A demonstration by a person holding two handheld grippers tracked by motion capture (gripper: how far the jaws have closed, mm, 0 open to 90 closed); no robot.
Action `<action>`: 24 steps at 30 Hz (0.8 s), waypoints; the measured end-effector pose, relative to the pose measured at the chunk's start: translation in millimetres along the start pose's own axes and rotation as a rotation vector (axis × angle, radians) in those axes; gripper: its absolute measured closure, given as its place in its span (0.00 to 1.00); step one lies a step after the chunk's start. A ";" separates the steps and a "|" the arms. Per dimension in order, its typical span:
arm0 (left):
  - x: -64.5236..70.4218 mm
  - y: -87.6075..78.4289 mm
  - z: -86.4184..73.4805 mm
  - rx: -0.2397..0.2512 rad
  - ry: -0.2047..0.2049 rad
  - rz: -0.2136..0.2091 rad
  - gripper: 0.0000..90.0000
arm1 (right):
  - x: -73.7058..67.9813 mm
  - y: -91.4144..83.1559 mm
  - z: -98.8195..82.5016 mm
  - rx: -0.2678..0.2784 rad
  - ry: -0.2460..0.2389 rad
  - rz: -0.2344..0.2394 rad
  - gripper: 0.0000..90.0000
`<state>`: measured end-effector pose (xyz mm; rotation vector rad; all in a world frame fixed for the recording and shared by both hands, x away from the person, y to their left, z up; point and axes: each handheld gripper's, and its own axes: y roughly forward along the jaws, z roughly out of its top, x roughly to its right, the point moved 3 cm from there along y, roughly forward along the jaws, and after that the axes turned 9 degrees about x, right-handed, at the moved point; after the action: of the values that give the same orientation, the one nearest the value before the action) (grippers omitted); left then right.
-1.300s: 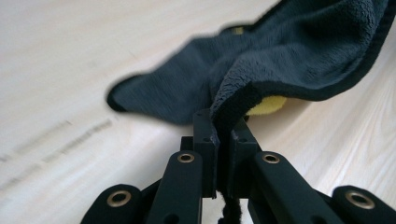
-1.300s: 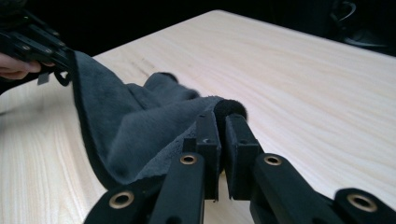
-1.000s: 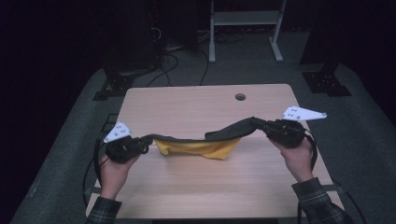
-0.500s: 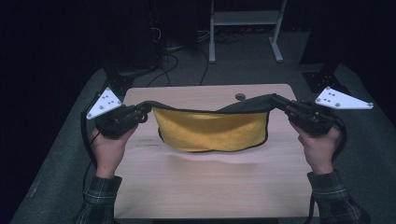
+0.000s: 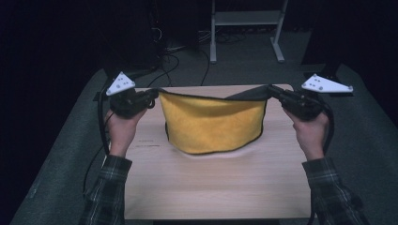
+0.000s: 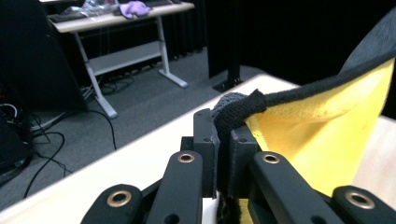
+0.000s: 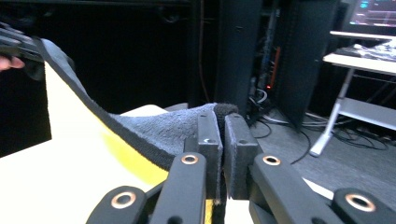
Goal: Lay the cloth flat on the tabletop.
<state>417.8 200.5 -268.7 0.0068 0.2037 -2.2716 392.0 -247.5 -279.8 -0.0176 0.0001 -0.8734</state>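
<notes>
Left gripper (image 5: 151, 97) and right gripper (image 5: 273, 90) each clamp a top corner of the black-edged yellow terry cloth (image 5: 213, 124), spreading it flat above the pale wooden worktop (image 5: 211, 187).

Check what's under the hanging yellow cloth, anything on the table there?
The cloth hangs between the left gripper and right gripper; its bottom edge meets bare table. The tabletop behind it is covered, so unknown.

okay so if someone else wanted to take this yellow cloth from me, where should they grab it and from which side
Probably the hanging bottom hem of the yellow cloth, taken from the far side of the table. The left gripper and right gripper already pinch both top corners, so only the lower black-trimmed edge hangs free.
</notes>
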 end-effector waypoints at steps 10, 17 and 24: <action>-6.1 21.6 -15.1 -0.045 0.001 0.014 0.94 | 22.4 25.7 -4.6 -0.031 0.002 -0.039 0.95; -4.9 35.6 -69.7 -0.141 -0.061 -0.012 0.94 | 26.5 30.0 -55.7 -0.119 0.067 -0.036 0.95; 0.5 35.5 -97.9 -0.176 -0.095 -0.036 0.94 | 16.0 20.9 -88.8 -0.170 0.081 -0.005 0.95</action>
<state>438.2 192.0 -370.5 -0.1978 0.3551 -2.2763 417.7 -247.8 -368.8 -0.1412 0.1501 -0.8767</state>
